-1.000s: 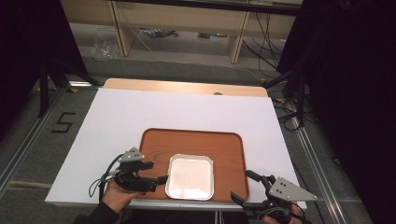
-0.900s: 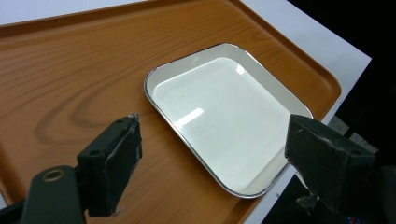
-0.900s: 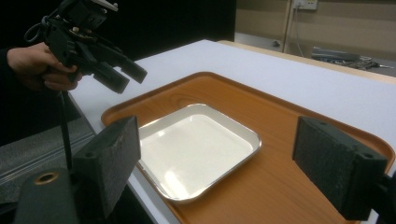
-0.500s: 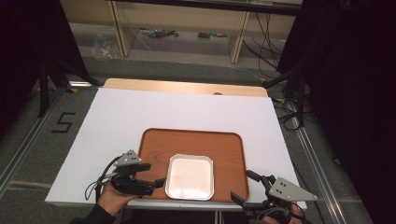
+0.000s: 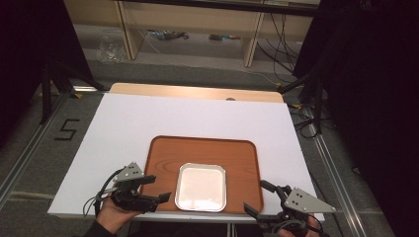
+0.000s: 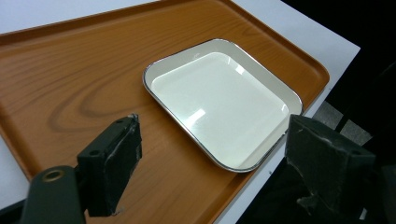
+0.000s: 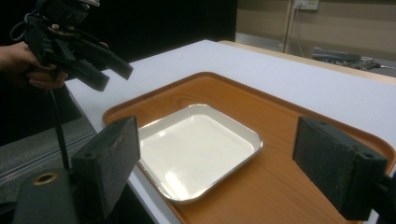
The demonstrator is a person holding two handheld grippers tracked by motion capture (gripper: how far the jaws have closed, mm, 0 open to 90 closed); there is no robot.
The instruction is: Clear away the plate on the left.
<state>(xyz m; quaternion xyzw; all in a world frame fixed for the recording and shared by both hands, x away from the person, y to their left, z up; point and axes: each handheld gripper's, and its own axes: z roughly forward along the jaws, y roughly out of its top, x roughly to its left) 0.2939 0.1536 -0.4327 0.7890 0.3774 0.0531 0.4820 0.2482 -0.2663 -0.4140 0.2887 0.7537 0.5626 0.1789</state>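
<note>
Tray (image 5: 207,157) of brown wood lies on the table (image 5: 123,123), and the white dish (image 5: 201,186) sits at its near edge. My left gripper (image 5: 153,189) and my right gripper (image 5: 258,197) hover beside it, both with jaws wide apart, holding nothing.

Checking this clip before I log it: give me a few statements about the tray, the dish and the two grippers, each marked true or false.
1. The white square dish lies on the wooden tray. True.
2. The dish holds food. False: it is empty.
3. The left gripper is shut on the dish rim. False: its jaws stand open, clear of the dish.
4. The right gripper is open and holds nothing. True.
5. The tray sits at the far edge of the white table. False: it sits at the near edge, by the person's hands.
</note>
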